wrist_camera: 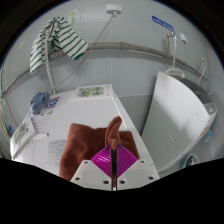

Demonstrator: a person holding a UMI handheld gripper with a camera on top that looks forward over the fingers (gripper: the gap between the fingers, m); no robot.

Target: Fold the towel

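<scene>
A brown towel (86,145) lies on the white table (115,108) just ahead of my fingers. One corner of it (114,128) stands up, pinched between the fingers. My gripper (111,158) is shut on that corner, its magenta pads (103,162) pressed together around the cloth. The rest of the towel spreads to the left below the fingers.
A green-and-white striped cloth (55,42) hangs on the far wall. A blue item (40,101) sits at the table's left end. A white cabinet (180,110) with a tap (172,38) stands to the right. A paper (91,91) lies at the table's far edge.
</scene>
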